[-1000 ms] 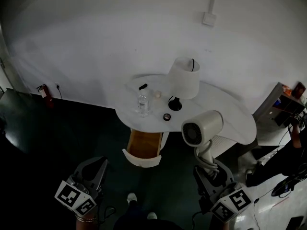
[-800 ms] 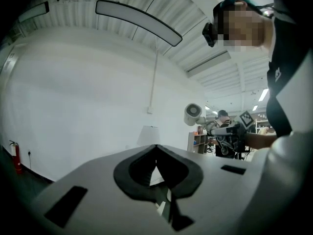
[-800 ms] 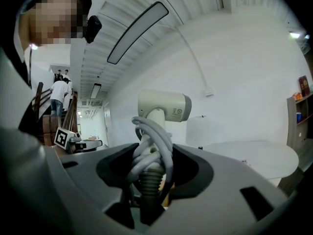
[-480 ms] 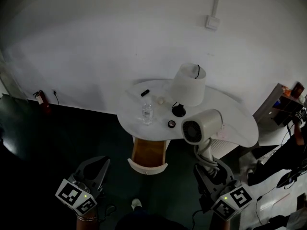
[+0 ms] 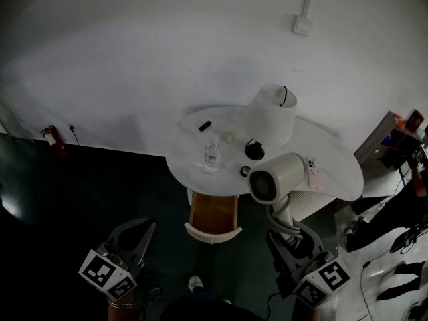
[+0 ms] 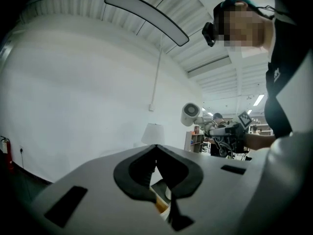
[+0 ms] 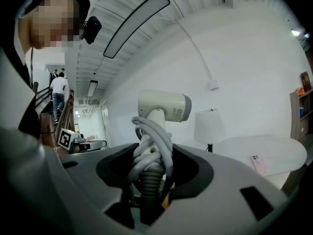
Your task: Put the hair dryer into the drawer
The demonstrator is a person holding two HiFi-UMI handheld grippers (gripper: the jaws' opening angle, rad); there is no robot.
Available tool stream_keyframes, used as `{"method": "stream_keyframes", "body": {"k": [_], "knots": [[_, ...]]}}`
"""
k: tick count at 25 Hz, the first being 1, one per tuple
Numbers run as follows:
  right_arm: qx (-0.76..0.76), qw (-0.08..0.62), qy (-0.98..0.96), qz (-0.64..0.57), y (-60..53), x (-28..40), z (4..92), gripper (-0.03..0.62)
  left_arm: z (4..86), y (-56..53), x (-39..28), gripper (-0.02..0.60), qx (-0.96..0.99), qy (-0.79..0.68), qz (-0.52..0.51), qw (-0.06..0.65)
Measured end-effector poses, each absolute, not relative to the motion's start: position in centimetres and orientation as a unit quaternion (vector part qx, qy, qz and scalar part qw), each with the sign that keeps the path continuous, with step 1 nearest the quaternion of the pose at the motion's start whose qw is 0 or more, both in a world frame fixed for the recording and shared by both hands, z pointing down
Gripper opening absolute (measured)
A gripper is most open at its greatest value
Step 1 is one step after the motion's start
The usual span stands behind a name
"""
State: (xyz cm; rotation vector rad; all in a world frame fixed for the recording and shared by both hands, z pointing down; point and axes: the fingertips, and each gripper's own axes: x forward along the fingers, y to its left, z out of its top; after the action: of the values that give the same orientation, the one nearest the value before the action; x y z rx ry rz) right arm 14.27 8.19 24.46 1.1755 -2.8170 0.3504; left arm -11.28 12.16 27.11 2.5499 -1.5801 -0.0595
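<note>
The right gripper (image 5: 286, 231) is clenched on the hair dryer (image 5: 277, 178). In the right gripper view its jaws are seen standing wide, and the pale handle, with the grey cord (image 7: 152, 143) looped round it, is pressed between them. The dryer is held upright, with its barrel above the gripper and its round grille turned toward the head camera. It is found right of centre in the head view. There it overlaps the near edge of the white table (image 5: 334, 158), and it is to the right of the drawer (image 5: 214, 212) and outside it. The drawer is pulled out below the tabletop, and its brown inside is shown bare.

The left gripper (image 5: 140, 229) is carried at the lower left of the head view. In its own view the black tips (image 6: 156, 147) are seen meeting, and nothing is held between them.

The foot of the handle is hidden between the right gripper's jaws. Both hands are cut off by the lower edge of the head view. The floor is left too dark to be made out. A lamp (image 5: 271, 116) and a clear bottle (image 5: 212, 154) are seen standing on the table. The small dark things beside them cannot be identified.
</note>
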Motion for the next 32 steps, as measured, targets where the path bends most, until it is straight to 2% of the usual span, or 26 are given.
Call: {"method": "stream_keyframes", "body": {"k": [9,24,32], "knots": [[0.383,0.050,-0.914,0.126,7.9,10.7,25.9,0.213,28.6,10.9,-13.0,0.008,0.858,-0.509,-0.005,0.072],[0.397,0.080,-0.902,0.149,8.3,10.2,27.5,0.213,30.1,11.0,-13.5,0.008,0.866,-0.491,-0.015,0.096],[0.358,0.131,-0.912,0.151,8.8,9.9,30.1,0.213,31.6,11.2,-12.6,0.008,0.865,-0.488,-0.009,0.116]]}}
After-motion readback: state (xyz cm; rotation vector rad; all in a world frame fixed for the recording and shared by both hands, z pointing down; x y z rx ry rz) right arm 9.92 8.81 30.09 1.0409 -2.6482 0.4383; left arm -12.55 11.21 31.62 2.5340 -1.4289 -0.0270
